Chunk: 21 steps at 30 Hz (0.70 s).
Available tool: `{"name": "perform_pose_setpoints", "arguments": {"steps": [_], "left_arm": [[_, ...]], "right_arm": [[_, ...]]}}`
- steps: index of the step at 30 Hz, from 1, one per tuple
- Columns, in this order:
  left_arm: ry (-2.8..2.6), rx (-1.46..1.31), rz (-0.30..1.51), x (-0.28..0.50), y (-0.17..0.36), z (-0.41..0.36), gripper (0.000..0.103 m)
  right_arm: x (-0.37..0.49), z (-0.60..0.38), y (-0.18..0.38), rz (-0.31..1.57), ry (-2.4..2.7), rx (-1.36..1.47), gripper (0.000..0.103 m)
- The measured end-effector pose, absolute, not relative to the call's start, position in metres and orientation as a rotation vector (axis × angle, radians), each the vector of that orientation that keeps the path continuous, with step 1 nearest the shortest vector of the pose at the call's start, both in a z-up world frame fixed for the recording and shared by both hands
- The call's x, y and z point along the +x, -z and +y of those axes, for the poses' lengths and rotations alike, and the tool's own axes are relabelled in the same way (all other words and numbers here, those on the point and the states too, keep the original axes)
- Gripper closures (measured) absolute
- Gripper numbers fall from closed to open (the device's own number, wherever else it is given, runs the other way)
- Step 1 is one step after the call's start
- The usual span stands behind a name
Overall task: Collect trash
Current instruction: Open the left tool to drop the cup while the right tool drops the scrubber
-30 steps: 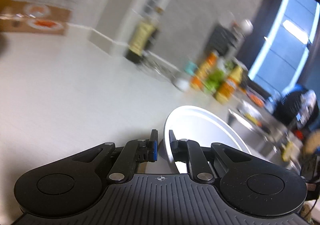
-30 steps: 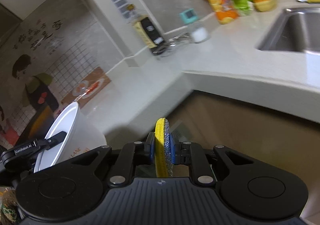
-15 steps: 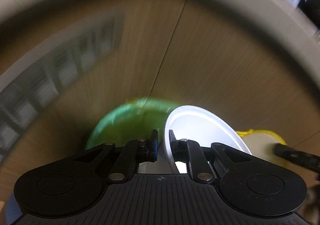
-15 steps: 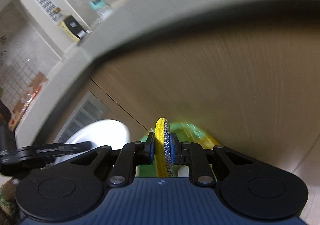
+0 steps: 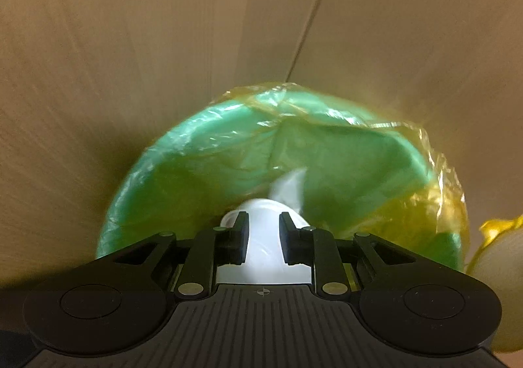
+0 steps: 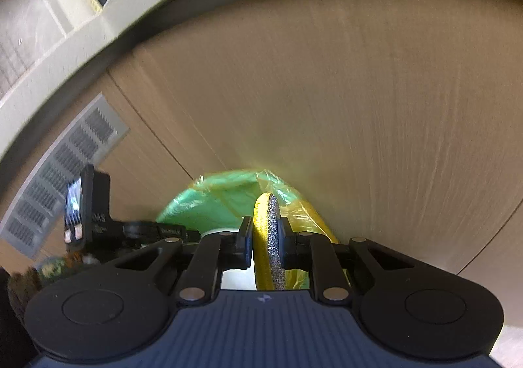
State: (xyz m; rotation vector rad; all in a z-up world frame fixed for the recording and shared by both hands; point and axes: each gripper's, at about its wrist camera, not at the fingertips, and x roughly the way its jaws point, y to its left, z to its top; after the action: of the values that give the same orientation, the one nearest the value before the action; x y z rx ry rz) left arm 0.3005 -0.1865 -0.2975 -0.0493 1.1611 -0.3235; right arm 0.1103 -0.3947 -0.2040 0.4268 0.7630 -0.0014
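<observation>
left wrist: fingers (image 5: 242,242) opening, white cup (image 5: 264,237) between them.

We get two wrist fisheyes. Left wrist view looks steeply down along its jaws, close above the green-lined bin (image 5: 228,152), with cabinet fronts (image 5: 163,41) behind. Right wrist view tilts less, sits further back and to the right, catching the bench edge (image 6: 108,18) top left. Both share the bin (image 6: 209,201) and cabinet (image 6: 359,90); right view also shows the left gripper (image 6: 225,232).
</observation>
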Motion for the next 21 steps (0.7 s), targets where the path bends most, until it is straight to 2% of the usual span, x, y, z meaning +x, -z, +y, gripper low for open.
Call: {"name": "perform_pose_setpoints", "arguments": {"steps": [4, 10, 16, 21], "left_arm": [[0.401, -0.067, 1.144, 0.295, 0.275, -0.172, 0.08], [0.529, -0.019, 1.024, 0.26, 0.227, -0.139, 0.08], [0.633, -0.097, 0.923, 0.238, 0.204, -0.117, 0.08], [0.666, -0.058, 0.833, 0.216, 0.199, -0.115, 0.08]], "right_arm": [[0.129, -0.386, 0.216, 0.823, -0.028, 0.451, 0.088], [0.176, -0.374, 0.228, 0.856, -0.12, 0.571, 0.088], [0.245, -0.341, 0.282, 0.982, -0.127, 0.708, 0.088], [0.278, -0.317, 0.32, 1.092, -0.053, 0.698, 0.088]]}}
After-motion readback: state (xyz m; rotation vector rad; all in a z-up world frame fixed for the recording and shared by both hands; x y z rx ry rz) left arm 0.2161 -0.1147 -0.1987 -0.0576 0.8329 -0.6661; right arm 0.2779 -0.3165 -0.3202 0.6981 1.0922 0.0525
